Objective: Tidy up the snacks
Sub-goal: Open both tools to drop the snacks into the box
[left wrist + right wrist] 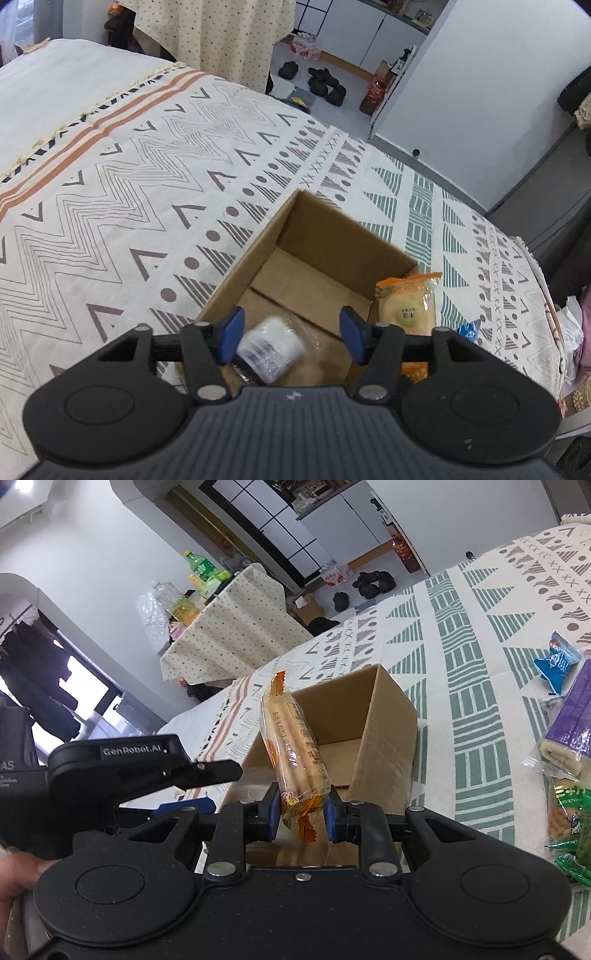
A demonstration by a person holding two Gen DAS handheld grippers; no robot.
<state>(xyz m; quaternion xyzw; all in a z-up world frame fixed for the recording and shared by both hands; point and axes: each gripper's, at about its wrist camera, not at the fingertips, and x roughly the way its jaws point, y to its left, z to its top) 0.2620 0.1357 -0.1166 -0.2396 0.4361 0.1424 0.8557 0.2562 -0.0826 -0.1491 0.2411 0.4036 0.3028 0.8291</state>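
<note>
An open cardboard box (325,236) sits on the patterned bedspread; it also shows in the right wrist view (384,738). My left gripper (291,332) is open above the box's near part, with a white and clear snack packet (271,345) loose between its blue pads, blurred. My right gripper (301,812) is shut on the lower end of an orange-wrapped biscuit packet (293,746) and holds it upright over the box's near edge. That orange packet also shows in the left wrist view (408,302) at the box's right wall.
More snacks lie on the bedspread (461,657) to the right: a blue packet (556,662), a purple packet (570,720) and green packets (569,812). The left gripper's body (122,771) is close on the left. A draped table (229,627) stands beyond the bed.
</note>
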